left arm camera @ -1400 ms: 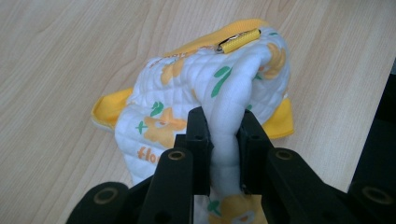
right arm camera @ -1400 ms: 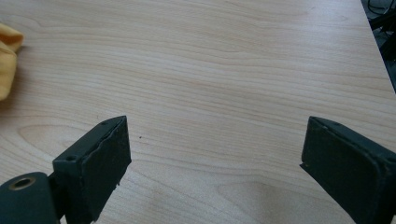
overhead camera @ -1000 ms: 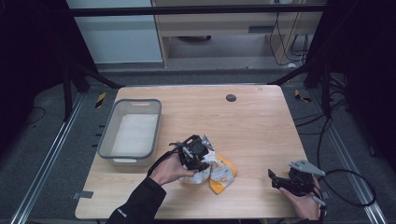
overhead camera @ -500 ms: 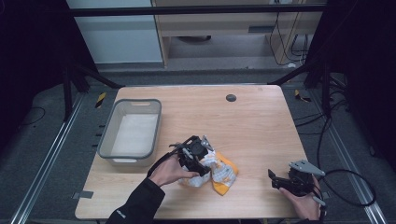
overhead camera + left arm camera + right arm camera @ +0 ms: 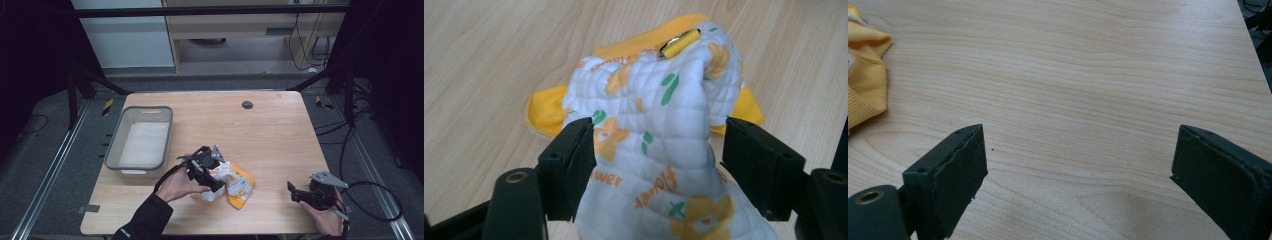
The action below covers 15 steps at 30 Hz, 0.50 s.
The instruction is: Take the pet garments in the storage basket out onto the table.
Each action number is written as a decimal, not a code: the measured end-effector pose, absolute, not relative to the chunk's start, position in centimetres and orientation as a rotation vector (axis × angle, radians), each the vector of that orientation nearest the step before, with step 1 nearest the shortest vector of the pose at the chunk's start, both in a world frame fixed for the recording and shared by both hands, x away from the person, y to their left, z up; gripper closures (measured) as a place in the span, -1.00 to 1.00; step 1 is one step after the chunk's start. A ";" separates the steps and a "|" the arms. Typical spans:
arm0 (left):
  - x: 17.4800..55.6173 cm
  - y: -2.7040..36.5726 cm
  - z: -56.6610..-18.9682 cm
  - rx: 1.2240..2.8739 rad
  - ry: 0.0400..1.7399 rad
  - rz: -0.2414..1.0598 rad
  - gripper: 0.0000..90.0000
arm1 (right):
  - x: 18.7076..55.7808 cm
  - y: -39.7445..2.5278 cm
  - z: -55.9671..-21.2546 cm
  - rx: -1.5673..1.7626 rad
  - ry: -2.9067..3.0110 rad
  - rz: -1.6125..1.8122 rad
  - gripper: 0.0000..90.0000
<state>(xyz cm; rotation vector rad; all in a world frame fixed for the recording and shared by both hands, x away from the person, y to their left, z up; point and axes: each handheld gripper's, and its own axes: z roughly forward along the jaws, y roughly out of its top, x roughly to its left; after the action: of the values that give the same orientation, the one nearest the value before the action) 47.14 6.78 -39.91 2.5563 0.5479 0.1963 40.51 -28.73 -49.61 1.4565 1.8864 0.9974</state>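
A crumpled quilted cloth, white with orange flowers and a yellow backing, lies near the table's front edge. My left gripper reaches into it from the left. In the left gripper view a bunched fold of the cloth with a metal snap sits between the two jaws, which are partly drawn in and press on its sides. At the front right corner my right gripper stands open over bare wood, jaws wide apart with nothing between them. A yellow edge of the cloth shows at the far left of the right gripper view.
A grey plastic tub with a white bottom stands at the table's left side. A small dark round disc lies near the far edge. The table is light wood. Cables trail off to the right.
My left gripper has sunk slightly into the cloth, and the cloth has shifted a little. The right gripper has stayed in place.
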 end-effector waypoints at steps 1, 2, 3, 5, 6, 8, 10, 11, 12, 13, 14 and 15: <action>47.1 6.9 -39.8 2.547 0.551 0.201 -0.38 | 40.5 -28.7 -49.6 1.457 1.887 0.999 -0.83; 46.9 7.2 -39.6 2.527 0.557 0.209 -0.40 | 40.5 -28.7 -49.6 1.458 1.887 0.999 -0.83; 46.9 7.2 -39.6 2.527 0.557 0.209 -0.40 | 40.5 -28.7 -49.6 1.458 1.887 0.999 -0.83; 46.7 7.5 -39.4 2.495 0.562 0.215 -0.41 | 40.5 -28.7 -49.6 1.464 1.889 1.000 -0.83; 46.6 7.7 -39.4 2.479 0.568 0.216 -0.41 | 40.5 -28.7 -49.6 1.465 1.889 1.001 -0.83; 46.3 8.1 -39.2 2.437 0.574 0.229 -0.41 | 40.5 -28.7 -49.6 1.466 1.887 1.000 -0.83; 46.0 8.5 -39.1 2.410 0.584 0.240 -0.42 | 40.5 -28.7 -49.6 1.468 1.887 1.001 -0.84; 45.9 8.8 -39.1 2.396 0.586 0.246 -0.42 | 40.5 -28.7 -49.6 1.468 1.887 1.000 -0.84; 45.7 9.0 -39.1 2.380 0.590 0.247 -0.41 | 40.5 -28.7 -49.6 1.469 1.887 1.001 -0.84; 45.6 9.3 -39.1 2.371 0.597 0.251 -0.41 | 40.5 -28.7 -49.6 1.468 1.888 0.999 -0.84; 45.5 9.5 -39.2 2.361 0.600 0.258 -0.41 | 40.5 -28.7 -49.6 1.468 1.888 0.999 -0.84; 45.4 9.7 -39.2 2.353 0.603 0.265 -0.42 | 40.5 -28.7 -49.6 1.469 1.889 0.999 -0.84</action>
<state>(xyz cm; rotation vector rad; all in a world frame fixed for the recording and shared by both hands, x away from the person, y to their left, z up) 45.40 9.72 -39.20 2.3530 0.6032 0.2650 40.50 -28.71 -49.62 1.4695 1.8887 0.9988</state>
